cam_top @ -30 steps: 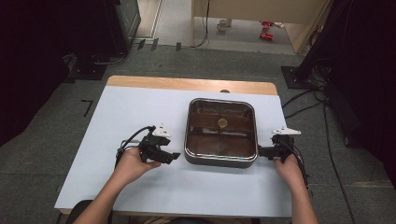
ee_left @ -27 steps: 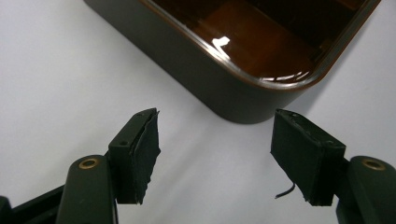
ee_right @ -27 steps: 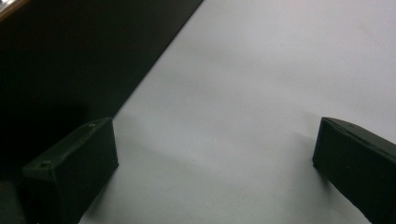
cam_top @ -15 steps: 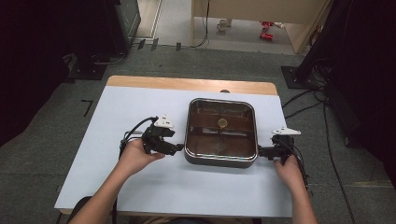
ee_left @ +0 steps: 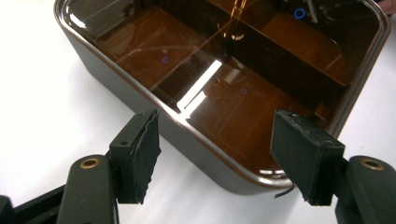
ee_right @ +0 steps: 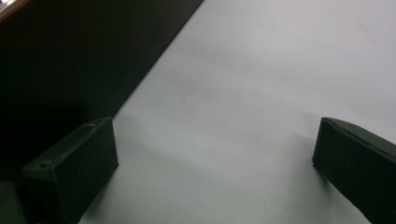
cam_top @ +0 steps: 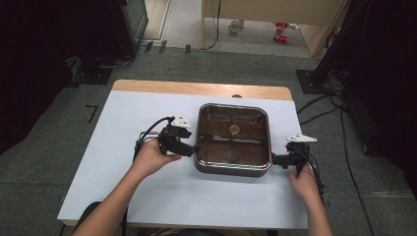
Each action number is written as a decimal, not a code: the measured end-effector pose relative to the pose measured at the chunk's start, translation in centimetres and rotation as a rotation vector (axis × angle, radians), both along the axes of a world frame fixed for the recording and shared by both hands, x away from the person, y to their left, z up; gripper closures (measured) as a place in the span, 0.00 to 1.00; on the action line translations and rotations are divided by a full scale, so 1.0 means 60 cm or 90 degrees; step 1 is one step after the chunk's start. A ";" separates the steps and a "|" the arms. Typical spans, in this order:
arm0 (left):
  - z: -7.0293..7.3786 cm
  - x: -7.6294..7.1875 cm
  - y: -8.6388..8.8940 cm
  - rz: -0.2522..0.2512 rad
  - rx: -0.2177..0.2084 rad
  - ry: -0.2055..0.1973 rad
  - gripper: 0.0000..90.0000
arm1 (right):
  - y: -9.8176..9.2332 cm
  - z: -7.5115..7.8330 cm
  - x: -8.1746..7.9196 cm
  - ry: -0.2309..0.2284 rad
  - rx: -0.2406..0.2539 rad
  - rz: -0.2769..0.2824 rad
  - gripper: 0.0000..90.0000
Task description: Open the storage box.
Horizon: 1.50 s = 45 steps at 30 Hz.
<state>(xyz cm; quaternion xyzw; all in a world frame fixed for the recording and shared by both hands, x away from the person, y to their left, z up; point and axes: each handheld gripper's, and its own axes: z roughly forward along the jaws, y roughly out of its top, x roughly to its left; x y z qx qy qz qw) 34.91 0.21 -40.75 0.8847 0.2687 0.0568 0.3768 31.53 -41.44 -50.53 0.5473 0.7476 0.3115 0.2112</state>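
overhead, white table (cam_top: 113, 167) on grey carpet (cam_top: 44, 162) (dim room), both grippers' jaws apart, empty

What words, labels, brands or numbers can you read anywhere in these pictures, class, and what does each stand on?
None can be read.
The lidded pan: its brown glass lid shows reflections and no lettering.
The left gripper and right gripper: no marking visible.
The white table: blank.
Small red things on the floor: too small to read.
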 end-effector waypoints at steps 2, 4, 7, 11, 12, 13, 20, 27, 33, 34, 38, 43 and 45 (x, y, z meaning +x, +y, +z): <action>0.001 0.002 -0.006 -0.001 -0.001 -0.003 0.37 | 0.000 0.000 0.000 0.000 0.000 0.000 0.00; 0.003 0.004 -0.012 -0.003 -0.004 -0.010 0.37 | 0.000 0.000 0.000 0.000 0.000 0.000 0.00; 0.005 0.009 -0.021 -0.009 -0.002 -0.014 0.38 | 0.000 0.000 0.000 0.000 0.000 0.000 0.00; 0.006 0.014 -0.034 -0.016 -0.004 -0.021 0.38 | 0.000 0.000 0.000 0.000 0.001 0.000 0.00; 0.006 0.014 -0.034 -0.016 -0.004 -0.021 0.39 | 0.000 0.000 0.000 0.000 0.001 0.000 0.00; 0.005 0.017 -0.042 -0.021 -0.005 -0.026 0.39 | 0.000 0.000 0.000 0.000 0.001 0.000 0.00; 0.000 0.029 -0.067 -0.025 -0.016 -0.026 0.40 | 0.000 0.000 0.000 0.000 0.001 -0.001 0.00; -0.009 0.038 -0.099 -0.038 -0.027 -0.033 0.41 | 0.000 0.000 0.000 0.000 0.000 0.000 0.00; -0.019 0.048 -0.125 -0.048 -0.040 -0.026 0.41 | 0.000 0.000 0.000 0.000 0.000 0.000 0.00; -0.020 0.049 -0.129 -0.049 -0.042 -0.028 0.41 | 0.000 0.000 0.000 0.000 0.001 0.000 0.00; -0.025 0.058 -0.144 -0.052 -0.048 -0.028 0.42 | 0.000 0.000 0.000 -0.001 0.000 0.000 0.00; -0.038 0.069 -0.160 -0.052 -0.063 -0.015 0.44 | 0.000 0.000 0.000 0.000 0.000 0.000 0.00; -0.041 0.071 -0.164 -0.056 -0.064 -0.017 0.45 | 0.000 0.000 0.000 0.000 0.000 0.001 0.00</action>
